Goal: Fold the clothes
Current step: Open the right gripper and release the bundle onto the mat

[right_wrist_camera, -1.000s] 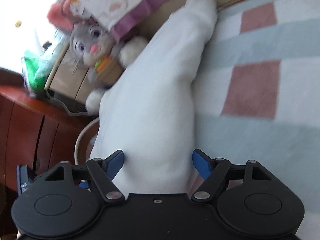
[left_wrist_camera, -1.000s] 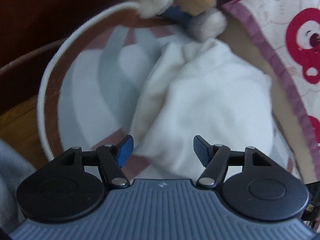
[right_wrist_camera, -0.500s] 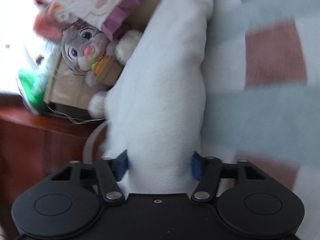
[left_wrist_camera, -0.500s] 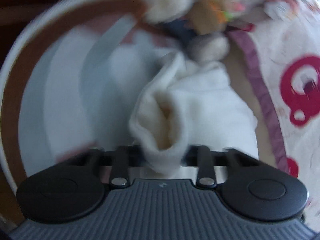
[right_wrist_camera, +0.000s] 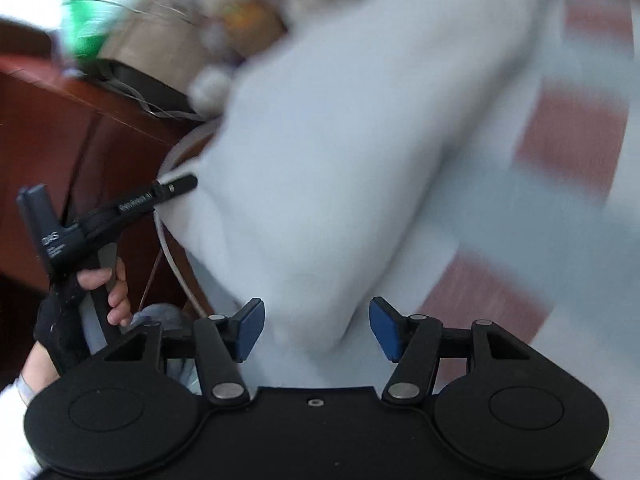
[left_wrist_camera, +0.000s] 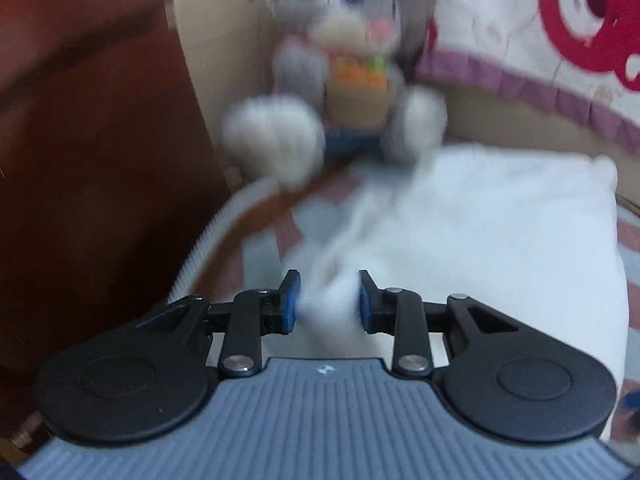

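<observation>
Clearly clamped: left gripper [left_wrist_camera: 326, 300], both blue pads [left_wrist_camera: 289, 300] pressed against a bunched fold of the white garment [left_wrist_camera: 480, 248], pinching it at the near edge. Seen again from the right wrist camera, low at the left, reaching in toward the garment's left edge, handle gripped by a hand [right_wrist_camera: 86, 292] in a dark fingerless glove, fingertips curled round the grip. Right gripper [right_wrist_camera: 316, 328] spread wide, blue pads [right_wrist_camera: 250, 328] standing apart on either side of the garment's lower corner, neither visibly pressing it; cloth between the jaws, not squeezed.

Garment spread over a checked bedspread [right_wrist_camera: 568, 132] of pale blue, white and dusty pink squares, reaching up toward a grey plush rabbit [left_wrist_camera: 352, 52] at the head of the bed. Beside the rabbit, a white blanket with red print and purple trim [left_wrist_camera: 560, 60]. White cord [left_wrist_camera: 208, 232] curving along the bed edge, next to dark red-brown wooden furniture [left_wrist_camera: 88, 160].

Hard to make out: both views smeared by motion blur, rabbit and far end of the garment especially soft. Something green [right_wrist_camera: 84, 24] at top left of the right wrist view, too blurred to name. Garment type not identifiable; its near edge hidden behind the gripper bodies.
</observation>
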Motion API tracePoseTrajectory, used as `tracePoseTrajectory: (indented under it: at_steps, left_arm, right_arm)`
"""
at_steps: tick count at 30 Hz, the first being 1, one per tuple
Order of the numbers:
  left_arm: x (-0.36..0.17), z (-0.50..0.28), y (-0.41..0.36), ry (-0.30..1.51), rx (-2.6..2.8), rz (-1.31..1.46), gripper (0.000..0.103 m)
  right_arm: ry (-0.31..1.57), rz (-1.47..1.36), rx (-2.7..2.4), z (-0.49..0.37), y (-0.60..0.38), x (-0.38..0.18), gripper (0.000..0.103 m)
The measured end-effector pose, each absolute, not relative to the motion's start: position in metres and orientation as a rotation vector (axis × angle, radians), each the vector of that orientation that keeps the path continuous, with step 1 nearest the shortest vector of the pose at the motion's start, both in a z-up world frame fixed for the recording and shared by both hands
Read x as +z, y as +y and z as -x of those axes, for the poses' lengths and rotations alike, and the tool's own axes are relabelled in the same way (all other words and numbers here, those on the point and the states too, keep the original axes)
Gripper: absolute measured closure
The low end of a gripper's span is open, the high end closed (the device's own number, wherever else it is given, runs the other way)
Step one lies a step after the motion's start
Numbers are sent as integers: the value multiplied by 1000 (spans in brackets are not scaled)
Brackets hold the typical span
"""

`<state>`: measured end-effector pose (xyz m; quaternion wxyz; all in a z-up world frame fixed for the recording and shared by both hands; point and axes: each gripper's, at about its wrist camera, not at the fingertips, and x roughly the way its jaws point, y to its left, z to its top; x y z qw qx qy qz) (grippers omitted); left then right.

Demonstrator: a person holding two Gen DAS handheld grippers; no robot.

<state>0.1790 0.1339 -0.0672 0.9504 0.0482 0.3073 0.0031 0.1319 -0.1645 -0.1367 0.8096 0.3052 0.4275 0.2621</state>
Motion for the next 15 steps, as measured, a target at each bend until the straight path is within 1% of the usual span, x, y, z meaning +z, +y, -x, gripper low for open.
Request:
tracePoseTrajectory:
  at_steps: [2, 3, 4, 6, 8, 10, 13, 15]
  left_arm:
    - [-55, -176, 128, 548, -19, -116, 68]
    - [-50, -174, 125, 509, -31, -125, 61]
    - [-45, -175, 122, 484, -55, -127, 57]
    - [-44, -200, 114, 552, -197, -80, 56]
    - [-60, -233, 102, 717, -328, -5, 56]
    - [-83, -264, 98, 861, -339, 114, 56]
    - [-104, -292, 92, 943, -255, 144, 56]
    - [-99, -302, 82, 914, -230, 64, 56]
  right_arm:
    - [838, -690, 477, -143, -187, -130, 32]
    - [804, -717, 427, -151, -199, -128, 22]
    - [788, -762, 384, -163, -211, -130, 21]
    - [789, -888, 318, -192, -232, -143, 21]
    - [790, -981, 260, -217, -242, -157, 21]
    - [795, -995, 212, -230, -240, -167, 21]
    - [809, -966, 156, -247, -233, -176, 21]
    - [791, -949, 152, -254, -231, -181, 20]
